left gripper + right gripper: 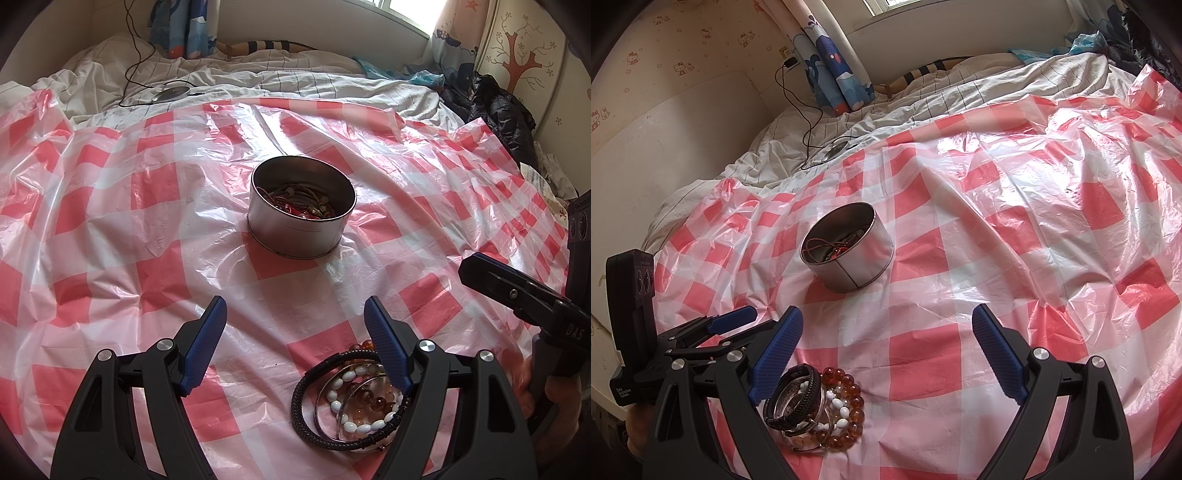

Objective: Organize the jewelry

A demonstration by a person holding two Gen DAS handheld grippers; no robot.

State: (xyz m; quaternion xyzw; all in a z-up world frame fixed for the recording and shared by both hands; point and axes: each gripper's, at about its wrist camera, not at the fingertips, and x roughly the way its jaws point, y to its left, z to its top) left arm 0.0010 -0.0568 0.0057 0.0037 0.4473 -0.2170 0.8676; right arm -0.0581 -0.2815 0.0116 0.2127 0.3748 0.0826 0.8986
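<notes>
A red-and-white checked plastic sheet [110, 206] covers the bed. At its middle sits a round silver metal tin [302, 206], already holding some jewelry. Near the camera lies a pile of bracelets [351, 398]: black braided, white and amber beads. The left gripper [295, 343] and right gripper [886, 354] both hover wide open, empty. Likely step: the next pickup. One gripper should descend over one bracelet and close, then carry it to the far tin.
</notes>
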